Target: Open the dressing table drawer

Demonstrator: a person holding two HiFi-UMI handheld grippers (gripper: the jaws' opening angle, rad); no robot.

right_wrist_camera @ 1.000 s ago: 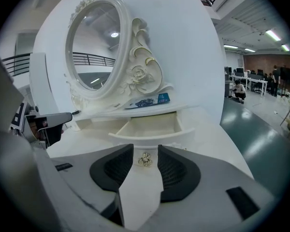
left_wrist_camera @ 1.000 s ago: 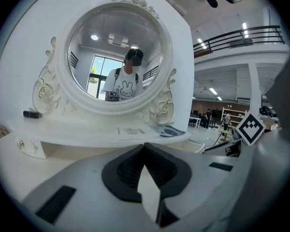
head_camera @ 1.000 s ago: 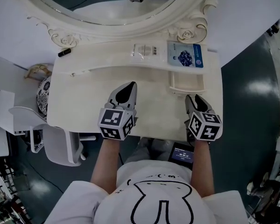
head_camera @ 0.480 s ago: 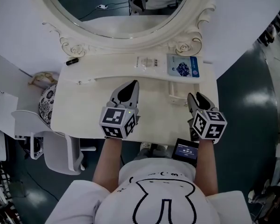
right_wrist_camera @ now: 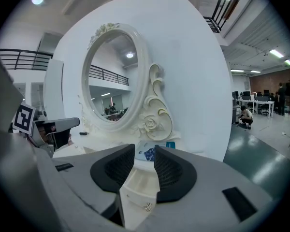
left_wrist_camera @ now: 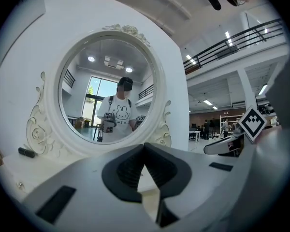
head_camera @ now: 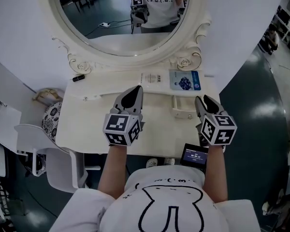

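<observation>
1. Left gripper (head_camera: 133, 92): held over the middle of the table top. Its jaws are closed tip to tip, with nothing between them.
2. Right gripper (head_camera: 203, 100): held over the right end of the top. Its jaws stand apart and have just been closing. Nothing is caught between the pads; the drawer only shows through the gap, lower down and beyond.
3. Dressing table (head_camera: 87, 124): cream top, with no other item lying near the two grippers.
4. Small drawer (head_camera: 182, 108): stands drawn out of the raised rear ledge at the right of the top, toward the person. Its inside is exposed and seems empty, and the knob (head_camera: 189, 116) is on its front.
   - In the head view it lies just beside the right gripper's tips at 9 o'clock, apart from them.
   - From the left gripper it lies at 3 o'clock, well apart.
   - In the right gripper view it sits at 6 o'clock under the gap.
5. Task status (judged): the opening looks done, since the drawer is out and neither gripper is on the knob. At most, pulling the grippers clear remains.
6. On the ledge at 12 o'clock of the drawer: blue packet (head_camera: 185, 80), with a white packet (head_camera: 152, 78) just to its left.
7. Oval mirror (head_camera: 121, 13): farthest, in an ornate frame.
</observation>
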